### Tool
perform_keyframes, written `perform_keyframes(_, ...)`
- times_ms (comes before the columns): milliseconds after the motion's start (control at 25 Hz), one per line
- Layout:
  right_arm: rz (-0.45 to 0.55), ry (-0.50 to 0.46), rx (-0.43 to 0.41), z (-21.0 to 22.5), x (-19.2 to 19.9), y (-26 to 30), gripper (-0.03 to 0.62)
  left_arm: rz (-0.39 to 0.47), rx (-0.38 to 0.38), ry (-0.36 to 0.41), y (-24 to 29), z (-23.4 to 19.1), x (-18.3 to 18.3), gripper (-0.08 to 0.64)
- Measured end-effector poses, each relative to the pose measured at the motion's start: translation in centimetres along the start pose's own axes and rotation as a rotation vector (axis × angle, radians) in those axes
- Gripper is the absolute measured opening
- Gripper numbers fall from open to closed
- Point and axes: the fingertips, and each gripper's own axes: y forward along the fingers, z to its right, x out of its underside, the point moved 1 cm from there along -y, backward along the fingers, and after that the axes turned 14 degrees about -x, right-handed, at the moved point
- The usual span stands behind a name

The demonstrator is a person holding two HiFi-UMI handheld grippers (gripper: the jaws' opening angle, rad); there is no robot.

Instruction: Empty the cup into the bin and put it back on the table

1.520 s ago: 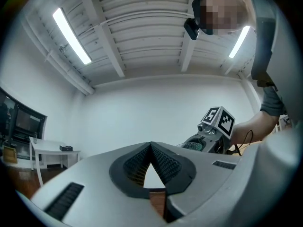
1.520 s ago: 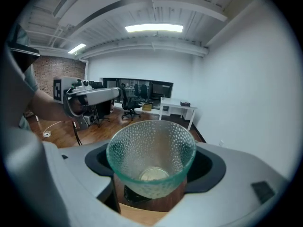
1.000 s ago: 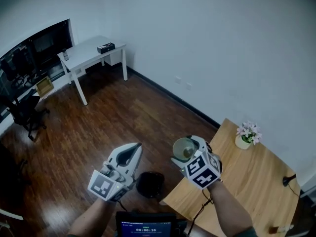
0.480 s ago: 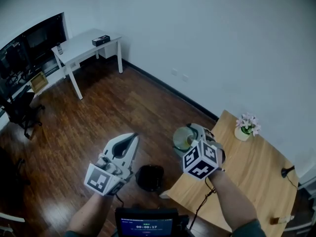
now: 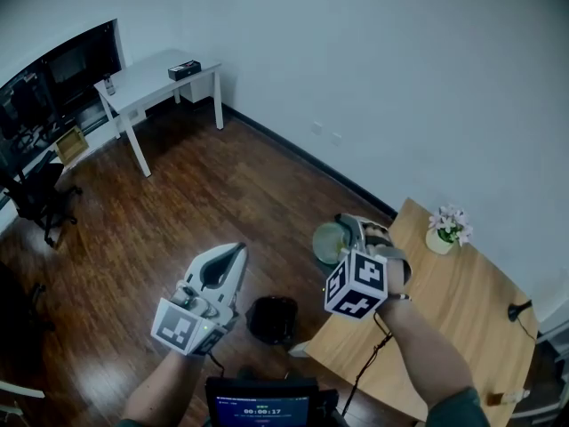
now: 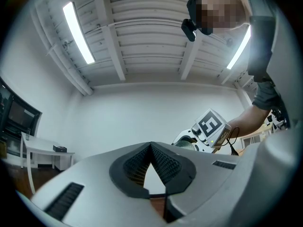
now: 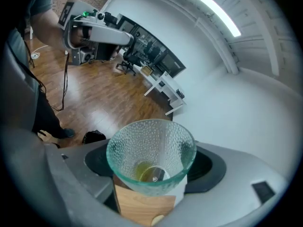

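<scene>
Cup point(image 5: 330, 242) slightly farther beyond the bin point(image 5: 273, 318) than before, between right gripper point(image 5: 348, 237) fingers; left gripper point(image 5: 233, 256) fingers together, empty.

The cup point(image 5: 329, 242) is held between the fingers of the right gripper point(image 5: 341, 237), at the left edge of the worktop point(image 5: 462, 318). The bin point(image 5: 272, 318) is set on the floor beside the worktop's near corner, between both grippers. The left gripper point(image 5: 228, 261) is held left of the bin. A flower pot point(image 5: 441, 241) is placed on the worktop's far edge.
</scene>
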Motion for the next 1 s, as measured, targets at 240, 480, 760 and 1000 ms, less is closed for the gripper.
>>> perform_keyframes(240,-0.068,-0.097,0.031,0.2,0.1,0.2,0.405,-0.003,0.002,-0.002,-0.3,0.0,-0.2,0.0)
perform_keyframes(480,-0.1,-0.18,0.056,0.7,-0.6,-0.3,0.405,-0.009,-0.008,-0.003,-0.6,-0.2,0.0,0.0)
perform_keyframes(760,-0.169,-0.227,0.072,1.5,0.7,0.7,0.405,0.001,0.009,0.001,-0.4,0.1,-0.1,0.0)
perform_keyframes(1000,-0.147,-0.275,0.08,1.8,-1.2,0.0,0.405,0.002,0.002,0.007,-0.1,-0.2,-0.2,0.0)
